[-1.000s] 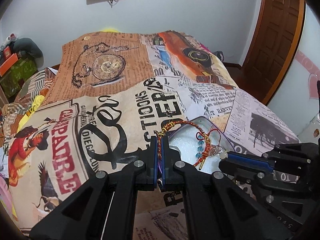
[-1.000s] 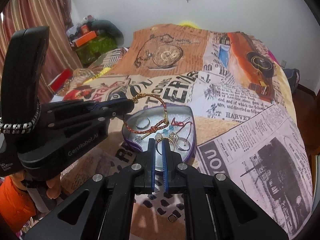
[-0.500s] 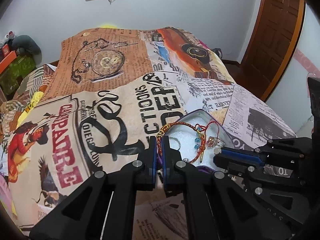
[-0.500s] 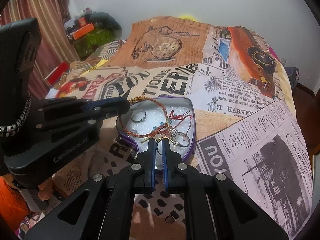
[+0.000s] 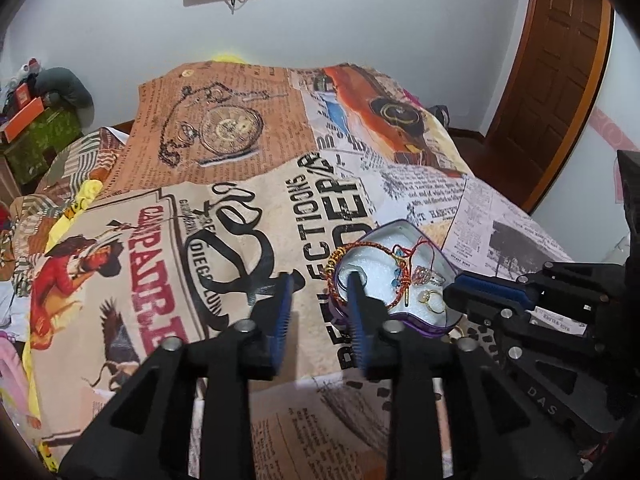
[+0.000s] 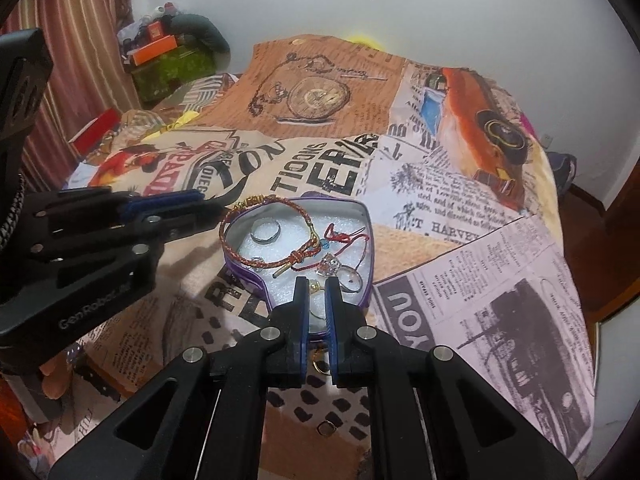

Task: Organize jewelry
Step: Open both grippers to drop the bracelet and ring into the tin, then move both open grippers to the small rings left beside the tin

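Observation:
A purple heart-shaped tin [image 6: 370, 240] with white foam lies on the printed bedspread; it also shows in the left wrist view [image 5: 434, 326]. A red-and-gold braided bracelet [image 6: 240, 216] lies in it, draped over its left rim [image 5: 334, 276]. A silver ring [image 6: 265, 231], a red cord bracelet [image 6: 348, 238], a crystal piece [image 6: 329, 266] and more rings lie inside. My left gripper [image 5: 320, 312] is open and empty at the tin's left edge. My right gripper [image 6: 317, 304] is slightly open over the tin's near edge, a small gold ring [image 6: 314, 287] between its fingers.
A small gold ring [image 6: 326, 428] lies loose on the bedspread near my right gripper. The bedspread [image 5: 224, 248] covers the whole bed. Boxes and clutter [image 6: 164, 48] stand at the far left by a striped curtain. A wooden door [image 5: 560, 60] is at the right.
My left gripper has opened and let go of the braided bracelet, which now rests in the tin over its rim. My right gripper's jaws have parted slightly over the tin.

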`<state>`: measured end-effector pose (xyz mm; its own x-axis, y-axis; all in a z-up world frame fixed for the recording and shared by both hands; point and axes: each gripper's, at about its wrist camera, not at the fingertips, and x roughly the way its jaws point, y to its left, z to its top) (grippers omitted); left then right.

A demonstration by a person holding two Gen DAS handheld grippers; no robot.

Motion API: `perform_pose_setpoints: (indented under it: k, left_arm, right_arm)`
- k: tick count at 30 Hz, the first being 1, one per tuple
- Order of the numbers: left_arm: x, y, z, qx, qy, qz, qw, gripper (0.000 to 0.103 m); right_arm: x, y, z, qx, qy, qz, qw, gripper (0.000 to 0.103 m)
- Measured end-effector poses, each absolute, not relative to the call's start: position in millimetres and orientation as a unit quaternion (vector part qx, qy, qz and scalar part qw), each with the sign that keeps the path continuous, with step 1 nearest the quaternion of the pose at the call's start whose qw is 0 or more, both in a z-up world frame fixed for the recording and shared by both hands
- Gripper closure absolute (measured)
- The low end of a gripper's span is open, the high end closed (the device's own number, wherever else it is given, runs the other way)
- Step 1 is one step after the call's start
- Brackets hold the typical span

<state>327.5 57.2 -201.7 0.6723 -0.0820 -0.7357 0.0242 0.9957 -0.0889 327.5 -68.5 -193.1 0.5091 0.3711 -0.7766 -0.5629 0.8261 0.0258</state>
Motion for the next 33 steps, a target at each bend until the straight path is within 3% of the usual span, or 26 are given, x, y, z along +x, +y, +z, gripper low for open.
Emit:
perform_pose_setpoints:
  k: [5,9,10,22,33]
  left_arm:
    - [315.9,59.6,-188.7,-0.033,0.395,-0.027,0.918,0.073]
    - [304.2,60.9,-178.4,-0.035,0.390,-0.027,0.920,0.073]
    - [301.3,60.9,-176.1,-0.035,0.389,-0.027,0.920,0.072]
    - [269.7,44.5,-166.6,-0.027,0.395,-0.044,0.917,0.066]
    - [255.8,23.1,-194.4,-0.017,0.428,-0.063,0.901,0.063]
  right_arm:
    - [322.9,-71.1,-184.5,-0.116,0.408,0.263,0.866,0.092]
    - [315.8,-74.6,-175.6,-0.111,0.395,0.258,0.875,0.065]
    - [313.8,-75.6,-173.3,-0.107,0.391,0.259,0.877,0.064]
    - [292.4,-95.9,-158.9,-0.098,0.383,0.250,0.884,0.064]
    - [280.4,-119.5,-180.8,-0.092,0.415,0.245,0.872,0.064]
